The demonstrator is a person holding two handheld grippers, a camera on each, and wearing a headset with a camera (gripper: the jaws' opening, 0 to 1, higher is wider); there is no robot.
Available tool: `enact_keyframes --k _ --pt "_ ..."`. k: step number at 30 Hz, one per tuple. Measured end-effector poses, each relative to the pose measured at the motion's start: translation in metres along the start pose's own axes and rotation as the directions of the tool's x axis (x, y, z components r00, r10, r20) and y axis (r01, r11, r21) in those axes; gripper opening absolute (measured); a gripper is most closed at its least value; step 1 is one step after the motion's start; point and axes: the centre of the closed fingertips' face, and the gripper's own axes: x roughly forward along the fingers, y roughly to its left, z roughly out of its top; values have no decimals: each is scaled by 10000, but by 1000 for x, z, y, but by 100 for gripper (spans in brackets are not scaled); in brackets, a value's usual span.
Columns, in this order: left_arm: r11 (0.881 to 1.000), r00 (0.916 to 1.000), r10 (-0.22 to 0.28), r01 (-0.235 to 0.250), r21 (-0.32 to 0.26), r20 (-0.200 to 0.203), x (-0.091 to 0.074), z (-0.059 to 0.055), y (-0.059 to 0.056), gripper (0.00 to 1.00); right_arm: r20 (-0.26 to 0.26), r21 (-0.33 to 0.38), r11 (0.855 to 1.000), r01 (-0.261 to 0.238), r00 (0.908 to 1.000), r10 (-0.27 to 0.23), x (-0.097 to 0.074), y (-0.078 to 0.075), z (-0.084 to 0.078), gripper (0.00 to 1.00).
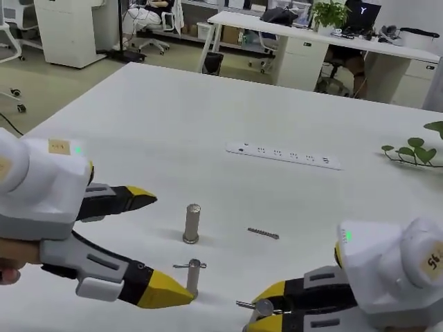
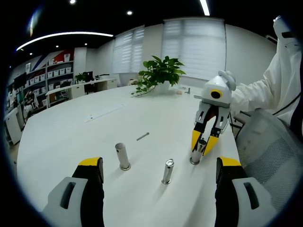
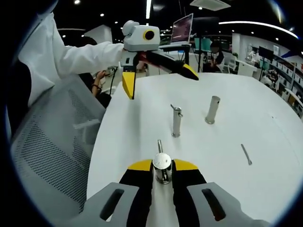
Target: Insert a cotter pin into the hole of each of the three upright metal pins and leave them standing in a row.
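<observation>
I have the left tool spread wide at the left of the head view, holding nothing; its yellow label is too blurred to read. The right tool, at the lower right, pinches an upright metal pin with a cotter pin poking from it; its sticker seems to read "56". Mid-frame on the white tabletop stand a bare metal pin and, below it, a fitted metal pin with a cotter through its top. A loose cotter pin lies right of them.
</observation>
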Motion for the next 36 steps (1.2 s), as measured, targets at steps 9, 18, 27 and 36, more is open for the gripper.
enact_keyframes --k 9,18,27,36 --pt "9999 9999 -106 105 -97 -76 -9 -9 -6 99 32 -307 9995 113 9999 -112 -1 -1 1 8" --pt "9997 9997 64 -70 -244 -255 -17 -16 -2 99 234 -346 9980 520 9984 -512 -8 -31 14 8" --pt "9994 9996 153 -160 -319 -233 -23 -17 -4 99 -21 -593 9980 206 9998 -208 -6 -47 17 8" --pt "9974 9985 432 -451 -555 -343 -33 -21 1 97 -59 -703 9975 -79 10000 75 -4 -45 14 8"
